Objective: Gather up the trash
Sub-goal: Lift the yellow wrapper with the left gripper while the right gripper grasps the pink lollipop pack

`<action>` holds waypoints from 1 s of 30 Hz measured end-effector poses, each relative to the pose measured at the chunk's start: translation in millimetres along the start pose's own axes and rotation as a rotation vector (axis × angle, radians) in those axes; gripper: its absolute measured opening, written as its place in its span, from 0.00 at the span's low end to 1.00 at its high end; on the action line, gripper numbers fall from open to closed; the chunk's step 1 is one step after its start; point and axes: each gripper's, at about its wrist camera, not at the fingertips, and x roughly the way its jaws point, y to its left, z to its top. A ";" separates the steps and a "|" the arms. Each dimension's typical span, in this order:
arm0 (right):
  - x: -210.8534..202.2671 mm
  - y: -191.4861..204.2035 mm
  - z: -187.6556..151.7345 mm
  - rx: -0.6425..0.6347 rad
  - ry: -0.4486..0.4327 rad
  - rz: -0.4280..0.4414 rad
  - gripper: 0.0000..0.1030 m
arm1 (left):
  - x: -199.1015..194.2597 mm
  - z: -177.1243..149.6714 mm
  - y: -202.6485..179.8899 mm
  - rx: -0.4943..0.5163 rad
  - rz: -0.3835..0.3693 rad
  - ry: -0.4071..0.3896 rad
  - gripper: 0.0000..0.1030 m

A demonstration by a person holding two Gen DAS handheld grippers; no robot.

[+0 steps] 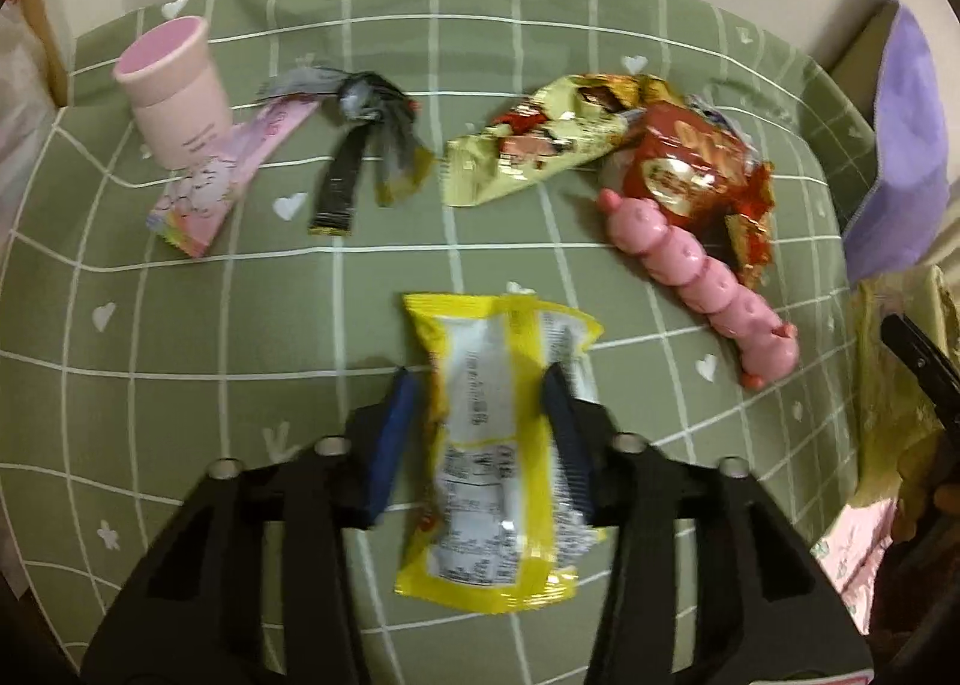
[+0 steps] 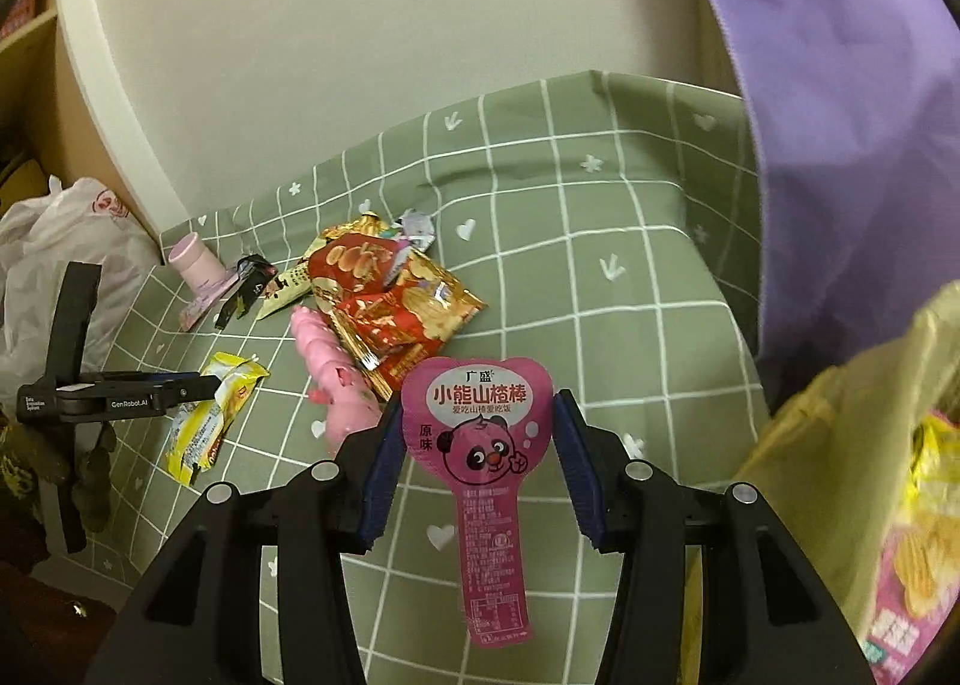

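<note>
Surface: a bench (image 1: pixel 180 385) under a green grid-check cloth printed with white hearts and flowers, set against a cream wall (image 2: pixel 360 54).

Room: a purple cloth (image 2: pixel 840 114) hangs to the right of the right fingers; a white plastic bag (image 2: pixel 54 247) slumps off the bench's far-left end.

Left gripper (image 1: pixel 480 391): fingers spread to either side of a yellow snack wrapper (image 1: pixel 498 445) that lies flat between them; the right pad looks to touch its edge, the left stands apart from it, so nothing is clamped.

Right gripper (image 2: pixel 477 427): fingers parted around a pink paddle-shaped lollipop wrapper (image 2: pixel 480 445) with a cartoon bear face; whether the pads press it, I cannot tell.

Trash ahead of the left fingers: a red-gold chip bag (image 1: pixel 690 168), a pale gold wrapper (image 1: pixel 540 144), a pink wrapper strip (image 1: pixel 222 181), a crumpled black-grey wrapper (image 1: pixel 366 102).

Also there: a pink segmented toy (image 1: pixel 702 277) right of the fingers, a pink cup (image 1: pixel 174 84) far left.

Right view only: the left gripper (image 2: pixel 207 388) seen side-on at the yellow wrapper (image 2: pixel 210 415), and a yellow-green bag (image 2: pixel 870 475) of wrappers at the lower right.
</note>
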 end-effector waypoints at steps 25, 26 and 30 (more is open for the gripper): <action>-84.1 17.5 32.8 -0.093 -0.205 -0.101 0.44 | -142.1 57.0 -92.6 0.232 -0.098 -0.482 0.06; -93.5 16.8 35.2 -0.096 -0.225 -0.117 0.44 | -147.6 60.5 -99.2 0.246 -0.111 -0.498 0.06; -134.1 7.6 40.1 -0.091 -0.298 -0.195 0.44 | -167.1 74.8 -133.9 0.322 -0.184 -0.560 0.06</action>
